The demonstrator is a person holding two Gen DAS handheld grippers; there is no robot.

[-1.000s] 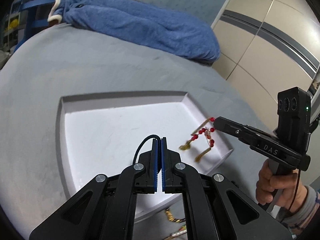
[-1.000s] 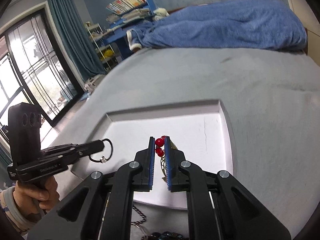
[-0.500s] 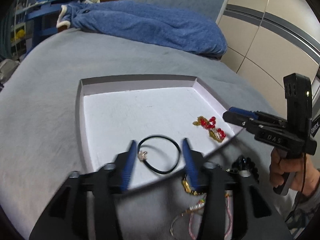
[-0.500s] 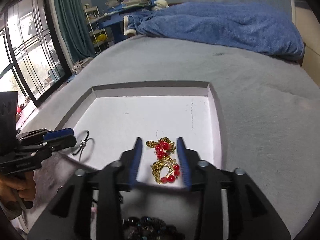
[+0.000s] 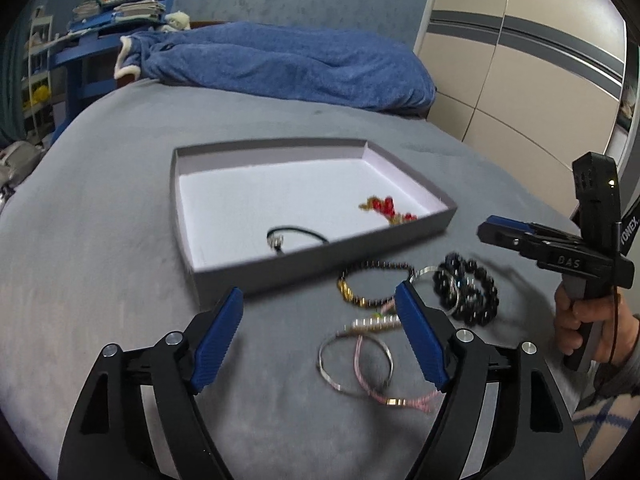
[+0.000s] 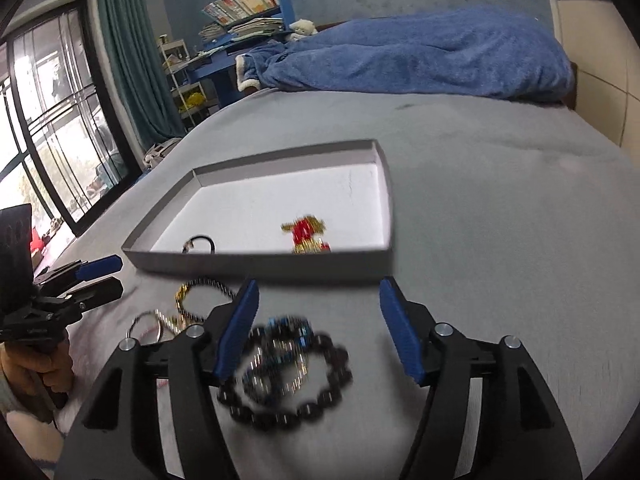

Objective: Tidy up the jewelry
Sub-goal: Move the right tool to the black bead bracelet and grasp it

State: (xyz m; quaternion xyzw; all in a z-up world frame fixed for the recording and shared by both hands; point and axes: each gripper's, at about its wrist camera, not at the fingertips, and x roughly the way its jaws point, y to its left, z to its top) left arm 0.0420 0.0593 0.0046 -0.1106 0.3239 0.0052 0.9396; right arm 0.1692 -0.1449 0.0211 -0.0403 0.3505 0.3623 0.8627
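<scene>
Bracelets (image 5: 466,294) lie, somewhat blurred, before the tray (image 5: 320,258), under both spread, empty grippers (image 5: 320,316) (image 6: 316,320).

One tray (image 5: 320,262), two tools (image 5: 320,320), several bracelets (image 5: 466,294).

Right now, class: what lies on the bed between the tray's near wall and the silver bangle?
In the left wrist view, a dark-and-gold beaded bracelet lies between the tray and the silver bangle.

Grey tray (image 5: 320,266), red-gold piece (image 5: 386,210), black beads (image 6: 288,380).
</scene>
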